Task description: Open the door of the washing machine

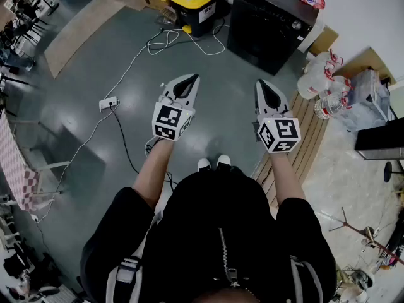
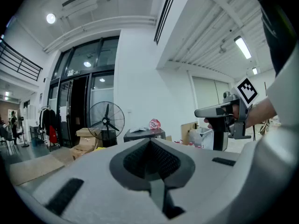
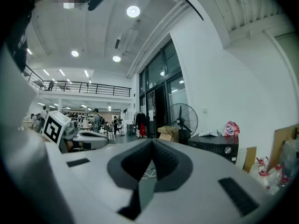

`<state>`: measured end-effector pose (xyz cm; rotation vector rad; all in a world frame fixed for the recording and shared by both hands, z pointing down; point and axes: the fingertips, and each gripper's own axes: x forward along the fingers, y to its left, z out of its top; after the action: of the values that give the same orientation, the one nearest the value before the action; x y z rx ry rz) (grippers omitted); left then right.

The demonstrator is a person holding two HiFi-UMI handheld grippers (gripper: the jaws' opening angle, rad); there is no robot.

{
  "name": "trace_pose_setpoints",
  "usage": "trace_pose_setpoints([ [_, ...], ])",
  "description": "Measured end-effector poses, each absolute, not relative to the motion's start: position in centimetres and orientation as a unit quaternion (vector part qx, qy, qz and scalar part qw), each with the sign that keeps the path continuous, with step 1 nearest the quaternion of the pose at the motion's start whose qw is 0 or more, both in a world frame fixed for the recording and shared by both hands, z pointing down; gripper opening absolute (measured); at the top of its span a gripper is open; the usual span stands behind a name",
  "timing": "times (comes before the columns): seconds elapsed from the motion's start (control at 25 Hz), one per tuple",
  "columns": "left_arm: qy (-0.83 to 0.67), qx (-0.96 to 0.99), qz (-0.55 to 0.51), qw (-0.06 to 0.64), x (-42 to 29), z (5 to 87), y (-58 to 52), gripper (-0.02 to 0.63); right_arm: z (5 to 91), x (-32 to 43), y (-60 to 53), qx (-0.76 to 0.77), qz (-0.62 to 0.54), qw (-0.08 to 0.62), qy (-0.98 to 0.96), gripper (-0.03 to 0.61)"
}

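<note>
Head view down onto a grey floor [image 1: 82, 144]: at far left a white power strip [image 1: 108, 103] with trailing cable, then the left gripper [image 1: 191, 79] held out level, jaws pressed together on nothing. Beyond it a yellow-lidded black bin [image 1: 194, 2]; next the right gripper [image 1: 262, 84], jaws likewise closed and empty. Farther ahead, well apart from both grippers, the black washing machine [image 1: 268, 27] near the wall, clear jugs [image 1: 319, 81] just to its right.
</note>
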<state>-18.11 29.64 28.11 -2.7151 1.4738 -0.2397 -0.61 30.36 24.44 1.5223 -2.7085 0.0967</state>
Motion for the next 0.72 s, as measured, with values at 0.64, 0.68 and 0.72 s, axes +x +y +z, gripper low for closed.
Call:
trace_pose_setpoints([
  [0.64,0.461,-0.884,-0.080,0.012,-19.6,29.6,27.9,0.000,26.7,-4.0,29.4,0.482,0.051,0.041,-0.874,0.003],
  [0.68,0.461,-0.883,-0.082,0.011,-19.7,29.7,27.3,0.000,26.8,-4.0,28.9,0.484,0.050,0.042,-0.873,0.003],
  [0.72,0.462,-0.883,-0.083,0.010,-19.7,29.9,26.7,0.000,26.9,-3.9,28.2,0.487,0.049,0.043,-0.871,0.003],
])
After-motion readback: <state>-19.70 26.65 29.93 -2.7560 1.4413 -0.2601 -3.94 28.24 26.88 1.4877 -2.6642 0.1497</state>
